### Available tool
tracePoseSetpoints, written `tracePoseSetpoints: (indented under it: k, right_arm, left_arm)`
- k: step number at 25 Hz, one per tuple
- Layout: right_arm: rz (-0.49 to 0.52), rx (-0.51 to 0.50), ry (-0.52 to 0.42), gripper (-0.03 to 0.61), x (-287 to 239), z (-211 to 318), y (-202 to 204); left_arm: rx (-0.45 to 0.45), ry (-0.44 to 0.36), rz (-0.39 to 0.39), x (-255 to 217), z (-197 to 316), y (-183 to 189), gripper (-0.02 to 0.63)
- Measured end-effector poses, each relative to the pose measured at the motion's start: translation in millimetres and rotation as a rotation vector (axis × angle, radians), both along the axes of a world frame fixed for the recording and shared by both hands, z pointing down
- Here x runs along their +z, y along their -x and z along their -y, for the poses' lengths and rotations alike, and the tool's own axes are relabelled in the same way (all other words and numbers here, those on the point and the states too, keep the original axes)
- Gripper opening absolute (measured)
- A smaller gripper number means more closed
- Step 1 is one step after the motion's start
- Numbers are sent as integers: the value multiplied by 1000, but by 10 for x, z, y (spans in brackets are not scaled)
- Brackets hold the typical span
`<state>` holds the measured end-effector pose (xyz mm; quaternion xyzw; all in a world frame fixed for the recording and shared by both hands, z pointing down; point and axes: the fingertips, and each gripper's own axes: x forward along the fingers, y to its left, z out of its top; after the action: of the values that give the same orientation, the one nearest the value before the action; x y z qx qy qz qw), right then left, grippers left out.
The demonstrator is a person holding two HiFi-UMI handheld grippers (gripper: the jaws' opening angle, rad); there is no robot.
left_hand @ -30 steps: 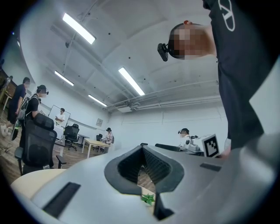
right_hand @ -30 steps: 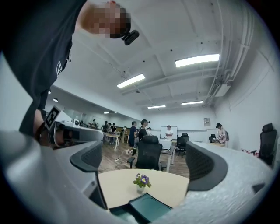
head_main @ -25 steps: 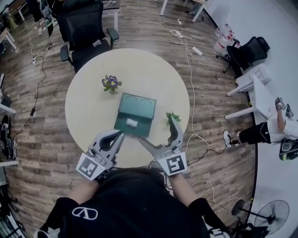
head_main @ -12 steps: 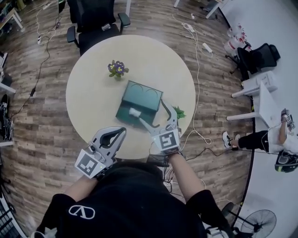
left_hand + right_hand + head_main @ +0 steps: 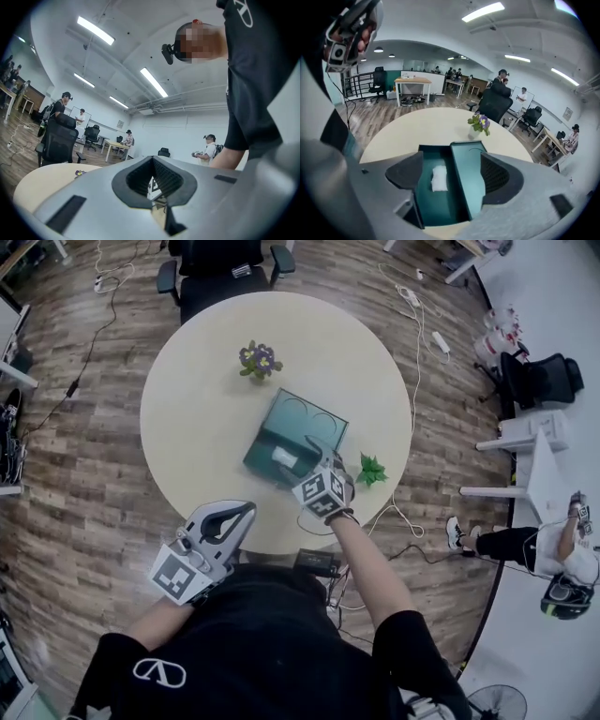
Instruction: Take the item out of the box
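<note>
Movement since earlier view: right gripper (image 5: pixel 304 450) has come down from the near edge of the surface (image 5: pixel 187 409) to hang over the box (image 5: pixel 307 420); its jaws have just been closing.
Left gripper (image 5: pixel 246 507): nearest, at the near left, off the surface edge; jaws together, nothing in them.
Right gripper jaws: apart, tilted down into the box, framing the item (image 5: pixel 438 178) without touching it.
Item: white, small, lying on the floor of the open teal tray, left of the flipped-back lid.
Item axis: long axis runs near to far in the right gripper view, roughly parallel to the hinge line; which end leads cannot be told.
Step in hand: approach for the grasp, by the look of it.
Next move calls for: lowering inside the tray walls, then closing across the item's short side.
Green plant (image 5: pixel 372 469): right of the box.
Purple flowers (image 5: pixel 260 359): beyond the box, far side.
</note>
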<state>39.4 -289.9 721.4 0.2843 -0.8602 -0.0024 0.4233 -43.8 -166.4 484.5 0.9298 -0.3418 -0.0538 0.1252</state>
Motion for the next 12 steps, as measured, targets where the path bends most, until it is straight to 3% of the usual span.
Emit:
tracePoseSetpoints:
  k: [12]
  right_arm:
    - [-167, -84, 145, 299, 970, -53, 135]
  left_arm:
    - [-55, 60, 12, 271, -116, 174, 5]
